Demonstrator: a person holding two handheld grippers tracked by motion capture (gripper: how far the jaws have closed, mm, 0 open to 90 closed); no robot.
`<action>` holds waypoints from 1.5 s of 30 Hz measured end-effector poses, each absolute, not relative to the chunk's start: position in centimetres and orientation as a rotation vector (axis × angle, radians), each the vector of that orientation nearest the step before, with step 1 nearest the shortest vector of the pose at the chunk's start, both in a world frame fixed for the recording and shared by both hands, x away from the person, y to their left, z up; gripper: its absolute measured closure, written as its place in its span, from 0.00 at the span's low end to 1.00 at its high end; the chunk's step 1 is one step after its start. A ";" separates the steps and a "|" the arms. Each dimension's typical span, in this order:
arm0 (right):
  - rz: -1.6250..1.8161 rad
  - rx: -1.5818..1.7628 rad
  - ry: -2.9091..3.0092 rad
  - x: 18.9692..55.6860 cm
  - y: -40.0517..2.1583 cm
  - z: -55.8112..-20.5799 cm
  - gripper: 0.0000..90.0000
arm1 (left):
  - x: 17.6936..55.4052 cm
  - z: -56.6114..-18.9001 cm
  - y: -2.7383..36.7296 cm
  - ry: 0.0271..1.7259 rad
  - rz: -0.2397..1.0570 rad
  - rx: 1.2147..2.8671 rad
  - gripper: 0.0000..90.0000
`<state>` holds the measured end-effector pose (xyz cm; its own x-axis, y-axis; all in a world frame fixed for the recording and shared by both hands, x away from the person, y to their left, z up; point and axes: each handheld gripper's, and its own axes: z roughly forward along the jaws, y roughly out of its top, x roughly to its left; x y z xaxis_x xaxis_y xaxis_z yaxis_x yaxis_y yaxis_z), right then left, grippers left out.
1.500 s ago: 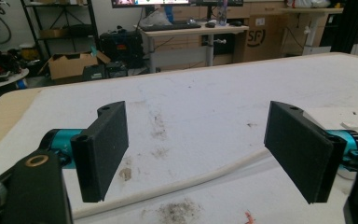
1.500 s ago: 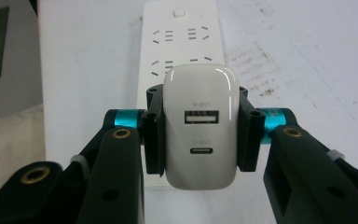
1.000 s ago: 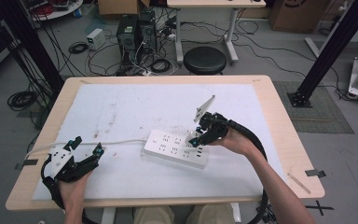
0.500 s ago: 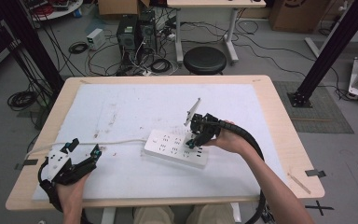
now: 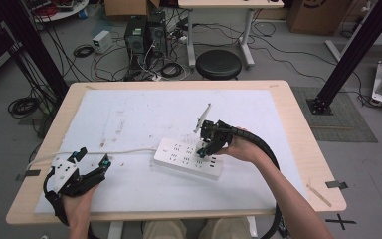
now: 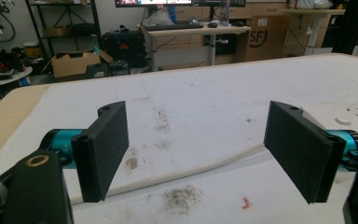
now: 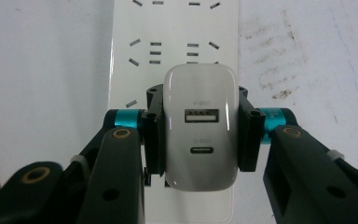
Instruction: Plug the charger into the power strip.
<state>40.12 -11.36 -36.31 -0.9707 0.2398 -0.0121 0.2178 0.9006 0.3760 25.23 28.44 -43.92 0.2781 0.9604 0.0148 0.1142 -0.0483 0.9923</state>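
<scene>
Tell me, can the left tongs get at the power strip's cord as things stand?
Probably yes: the left tongs stand open, with the white cord lying on the mat just ahead between them and nothing in between.

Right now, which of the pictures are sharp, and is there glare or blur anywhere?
Right gripper view: the white USB charger is sharp, with soft glare streaks down its sides; the power strip stays readable. Left gripper view: the black pads are sharp, the room behind slightly soft. High view: even light, faint shadows, coarse detail around the right gripper.
</scene>
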 end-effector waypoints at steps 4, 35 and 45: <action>0.569 0.347 2.990 39.9 -11.1 -36.3 0.70 | 25.3 -43.9 28.3 1.066 0.958 1.437 0.24; 0.595 0.367 2.990 39.9 -11.2 -37.3 0.70 | 25.1 -43.6 27.8 1.075 0.955 1.436 0.25; 0.629 0.389 3.006 40.2 -11.5 -37.5 0.71 | 25.1 -43.7 27.5 1.066 0.941 1.452 0.25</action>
